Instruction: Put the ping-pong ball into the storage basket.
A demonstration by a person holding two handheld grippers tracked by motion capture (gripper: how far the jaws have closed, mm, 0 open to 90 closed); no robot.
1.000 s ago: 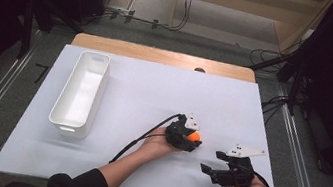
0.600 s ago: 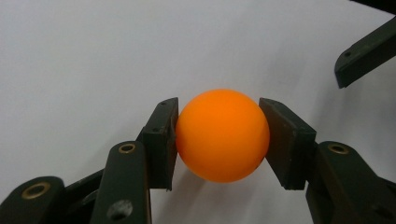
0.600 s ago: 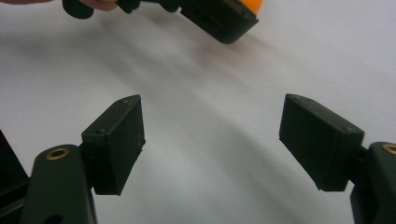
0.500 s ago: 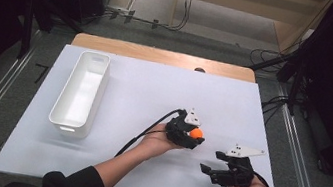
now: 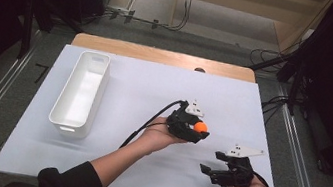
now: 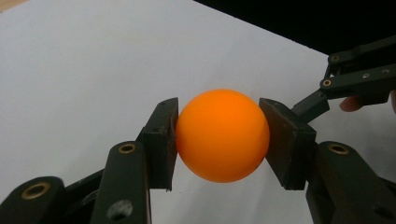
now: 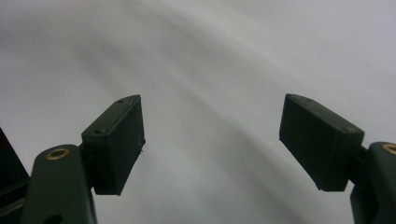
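Note:
An orange ball (image 5: 200, 126) sits clamped between the jaws of my left gripper (image 5: 199, 129), held above the white table surface (image 5: 145, 85) right of centre. In the left gripper view both pads (image 6: 163, 140) press on the sides of the ball (image 6: 222, 134), and my right gripper's jaw tips reach in from the upper right. My right gripper (image 5: 210, 173) rests low near the table's front right, open. In the right gripper view its jaws (image 7: 210, 147) stand wide apart over bare white surface with nothing between them.
A long white bin (image 5: 101, 63) stands at the left of the table, lengthwise front to back. A wooden strip (image 5: 160, 54) runs along the far edge. Black cables trail from both grippers. Metal rails flank the table on both sides.
My left gripper has risen with the orange ball in it and shifted slightly toward the far side. The right gripper has stayed put.

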